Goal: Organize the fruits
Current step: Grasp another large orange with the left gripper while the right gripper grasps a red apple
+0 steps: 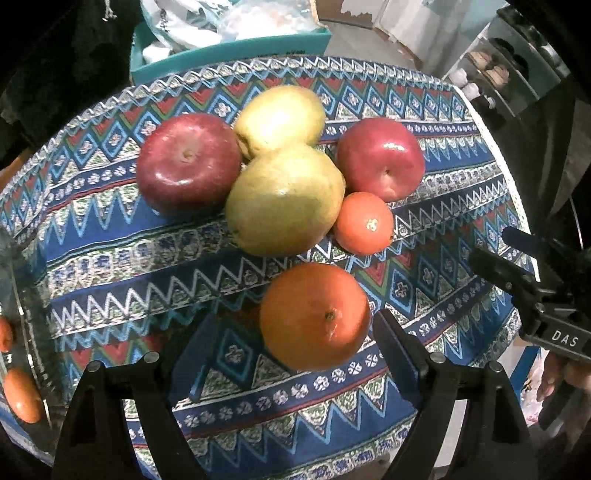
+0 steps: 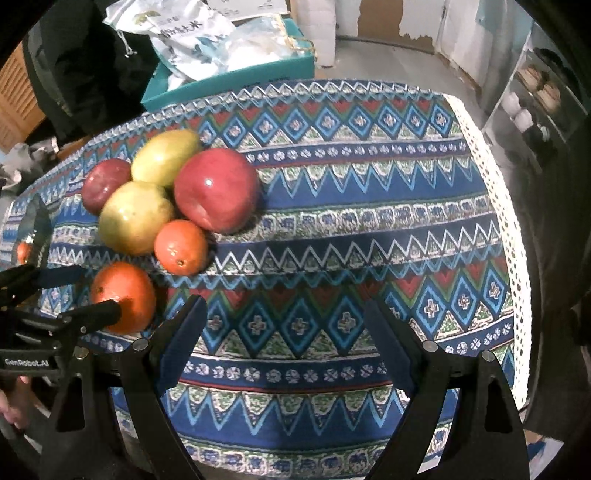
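Right now the left gripper [image 1: 295, 354] hangs steeply over the table with its jaws spread wide, and a large orange [image 1: 314, 316] sits between the two fingers. Its pads do not appear to press on the orange; in the right wrist view one dark finger crosses in front of the fruit [image 2: 123, 295], so contact there cannot be told. The right gripper [image 2: 286, 325] is spread as well, with nothing between its fingers but the patterned tablecloth [image 2: 369, 206] below.

Just beyond the large orange lies a smaller orange [image 1: 364, 223], tucked against a yellow-green pear-like fruit [image 1: 284, 201]. A second yellow-green fruit [image 1: 279, 118] rests behind the first, touching it. A dark red apple [image 1: 188, 162] lies to the left of that pair, and a brighter red apple [image 1: 380, 158] to their right, just above the small orange. All six fruits form a loose cluster on the cloth, toward the left half of the table as the right wrist camera sees it.

At the left edge of the left wrist view two more orange fruits [image 1: 22, 395] show through something clear, too blurred to make out. Past the table's far edge stands a teal box [image 2: 236, 79] holding white plastic bags [image 2: 192, 33], and a shelf [image 2: 535, 99] with small containers stands off to the right.
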Tool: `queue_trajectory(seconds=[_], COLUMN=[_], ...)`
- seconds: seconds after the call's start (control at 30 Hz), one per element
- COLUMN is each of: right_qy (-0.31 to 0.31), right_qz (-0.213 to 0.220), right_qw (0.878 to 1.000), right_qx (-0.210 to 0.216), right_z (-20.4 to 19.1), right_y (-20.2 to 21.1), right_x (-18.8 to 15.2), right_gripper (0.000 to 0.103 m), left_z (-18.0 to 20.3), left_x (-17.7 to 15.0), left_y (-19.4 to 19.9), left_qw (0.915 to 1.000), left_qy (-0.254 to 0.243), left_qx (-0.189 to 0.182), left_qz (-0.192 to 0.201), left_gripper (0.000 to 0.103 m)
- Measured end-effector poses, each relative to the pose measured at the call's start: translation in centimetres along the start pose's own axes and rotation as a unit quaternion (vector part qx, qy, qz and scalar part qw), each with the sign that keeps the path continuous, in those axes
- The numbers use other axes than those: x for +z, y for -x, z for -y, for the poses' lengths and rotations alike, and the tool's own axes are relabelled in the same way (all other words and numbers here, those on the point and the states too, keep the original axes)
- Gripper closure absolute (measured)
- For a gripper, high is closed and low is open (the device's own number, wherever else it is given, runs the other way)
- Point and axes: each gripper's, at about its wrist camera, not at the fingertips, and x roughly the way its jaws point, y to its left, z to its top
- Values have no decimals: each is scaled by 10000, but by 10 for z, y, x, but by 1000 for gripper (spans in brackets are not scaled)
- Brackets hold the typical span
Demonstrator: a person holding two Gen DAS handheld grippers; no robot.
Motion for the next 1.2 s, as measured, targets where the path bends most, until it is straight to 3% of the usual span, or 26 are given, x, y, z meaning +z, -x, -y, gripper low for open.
queue_trajectory(seconds=[0.33, 0.47, 0.53, 0.57, 0.73, 1.2], right_qy=[52, 135, 169, 179, 243, 733], right_qz=[-51, -48, -50, -44, 75, 288], right_qw=[10000, 9998, 9998, 9997, 9993, 9958], right_qx=[58, 107, 120, 140, 274, 476], right_z=[-1, -7, -9, -10, -17, -52], right_y=[-7, -10, -12, -12, -16, -36], right_x=[2, 4, 7, 9, 23, 67], right_gripper=[16, 16, 17, 16, 16, 17], left_z=[12, 14, 16, 18, 21, -44], left_x=[4, 3, 2, 2, -3, -1], left_y=[-36, -40, -40, -39, -36, -4], left_qw=[9995, 9997, 9996, 9994, 9994, 9998], left_qy=[-145, -133, -216, -257, -337, 207], left_qx=[83, 2, -81, -187, -81, -2], left_qz=[-276, -194, -176, -162, -94, 72], left_gripper=[16, 17, 23, 32, 33, 33])
